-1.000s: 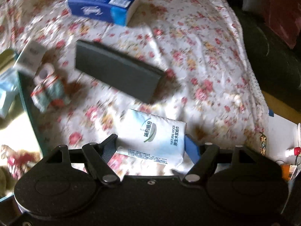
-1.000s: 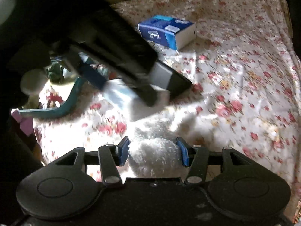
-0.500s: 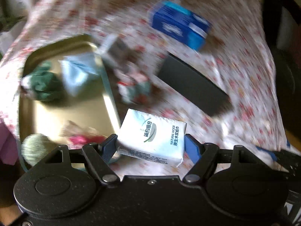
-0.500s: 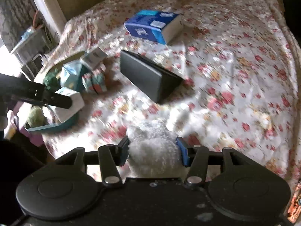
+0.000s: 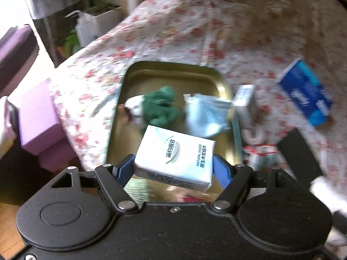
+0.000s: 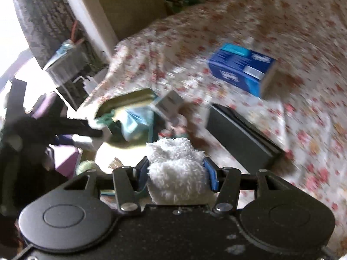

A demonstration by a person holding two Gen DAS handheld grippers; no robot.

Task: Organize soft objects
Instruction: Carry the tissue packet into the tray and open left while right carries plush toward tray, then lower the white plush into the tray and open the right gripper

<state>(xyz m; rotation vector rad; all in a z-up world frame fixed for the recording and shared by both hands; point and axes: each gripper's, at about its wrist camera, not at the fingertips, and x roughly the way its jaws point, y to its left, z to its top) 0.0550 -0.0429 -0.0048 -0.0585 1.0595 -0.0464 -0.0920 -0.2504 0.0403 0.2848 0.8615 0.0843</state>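
My left gripper (image 5: pixel 173 169) is shut on a white tissue pack (image 5: pixel 175 156) with green print, held above the near part of a gold metal tray (image 5: pixel 225 86). In the tray lie a green plush toy (image 5: pixel 161 106) and a pale blue plastic pack (image 5: pixel 203 117). My right gripper (image 6: pixel 176 173) is shut on a fluffy white soft toy (image 6: pixel 175 164), which bulges out between the blue pads. In the right wrist view the tray (image 6: pixel 128 99) shows edge-on at left, with the left gripper's dark arm (image 6: pixel 65 127) reaching in over it.
The floral bedspread (image 5: pixel 238 32) also carries a blue tissue box (image 5: pixel 305 95), a dark flat box (image 6: pixel 240 130), a small white carton (image 5: pixel 245 99) and a red-and-green bundle (image 5: pixel 260 153). Purple blocks (image 5: pixel 39 117) and a plant (image 5: pixel 71 41) stand left of the bed.
The left gripper has swung left with the tissue pack, from over the bedspread to over the tray. The right gripper has risen and shifted with the white toy, and the left gripper is no longer in front of it.
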